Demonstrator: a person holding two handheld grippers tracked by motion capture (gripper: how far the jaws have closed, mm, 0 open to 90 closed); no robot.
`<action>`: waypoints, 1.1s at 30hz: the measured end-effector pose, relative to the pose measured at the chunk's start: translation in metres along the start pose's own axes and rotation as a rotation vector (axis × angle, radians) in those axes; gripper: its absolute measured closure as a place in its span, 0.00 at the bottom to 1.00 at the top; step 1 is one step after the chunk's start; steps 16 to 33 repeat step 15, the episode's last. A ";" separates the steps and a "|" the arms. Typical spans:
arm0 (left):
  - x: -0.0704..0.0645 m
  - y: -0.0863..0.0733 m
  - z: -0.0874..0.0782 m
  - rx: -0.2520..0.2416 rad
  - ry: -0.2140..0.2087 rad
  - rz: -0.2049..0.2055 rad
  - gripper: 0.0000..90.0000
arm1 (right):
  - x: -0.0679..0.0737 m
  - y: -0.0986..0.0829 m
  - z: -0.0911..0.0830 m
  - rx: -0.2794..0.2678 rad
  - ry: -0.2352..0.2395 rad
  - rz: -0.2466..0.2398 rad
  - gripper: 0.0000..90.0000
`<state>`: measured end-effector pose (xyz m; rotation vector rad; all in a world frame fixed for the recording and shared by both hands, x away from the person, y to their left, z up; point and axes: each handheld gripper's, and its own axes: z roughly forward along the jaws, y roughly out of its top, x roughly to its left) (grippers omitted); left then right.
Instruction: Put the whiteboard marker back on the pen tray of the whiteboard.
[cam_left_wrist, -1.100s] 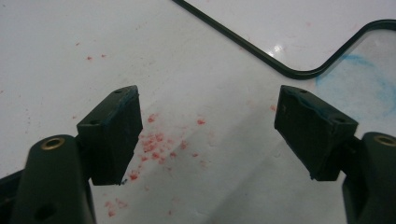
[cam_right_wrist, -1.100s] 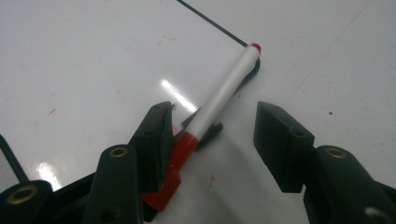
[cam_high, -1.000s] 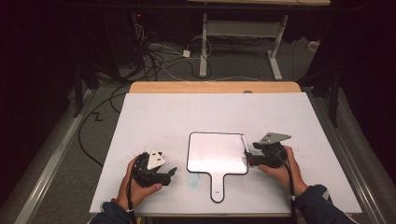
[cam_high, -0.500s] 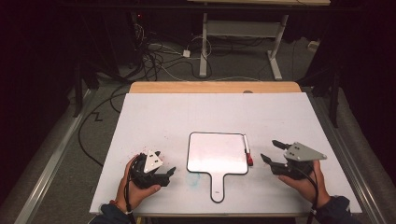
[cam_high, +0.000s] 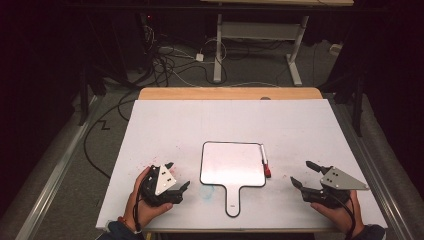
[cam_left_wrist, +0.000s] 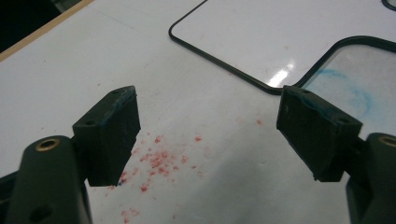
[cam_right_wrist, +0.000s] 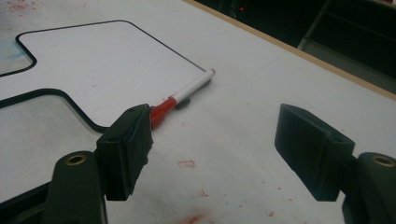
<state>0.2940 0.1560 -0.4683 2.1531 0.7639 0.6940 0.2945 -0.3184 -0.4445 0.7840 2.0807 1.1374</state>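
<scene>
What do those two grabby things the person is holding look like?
Both are black. The left gripper and right gripper each carry a grey three-cornered plate on top and end in two chunky black jaws. A black cable trails from the right one. Dark sleeves show at the wrists.

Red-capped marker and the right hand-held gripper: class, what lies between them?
Bare white table with faint red smudges lies between marker and right hand-held gripper, in the right gripper view.

Marker (cam_high: 263, 161) along whiteboard's (cam_high: 232, 164) right edge; both on table (cam_high: 300, 125)
</scene>
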 end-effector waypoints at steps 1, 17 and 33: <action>0.000 0.000 0.000 0.004 0.000 0.003 0.23 | 0.000 0.000 0.000 -0.003 0.003 -0.003 0.33; 0.001 0.002 0.002 0.011 0.026 0.010 0.22 | -0.002 0.001 0.002 0.008 -0.026 -0.020 0.31; 0.001 0.002 0.002 0.011 0.026 0.010 0.22 | -0.002 0.001 0.002 0.008 -0.026 -0.020 0.31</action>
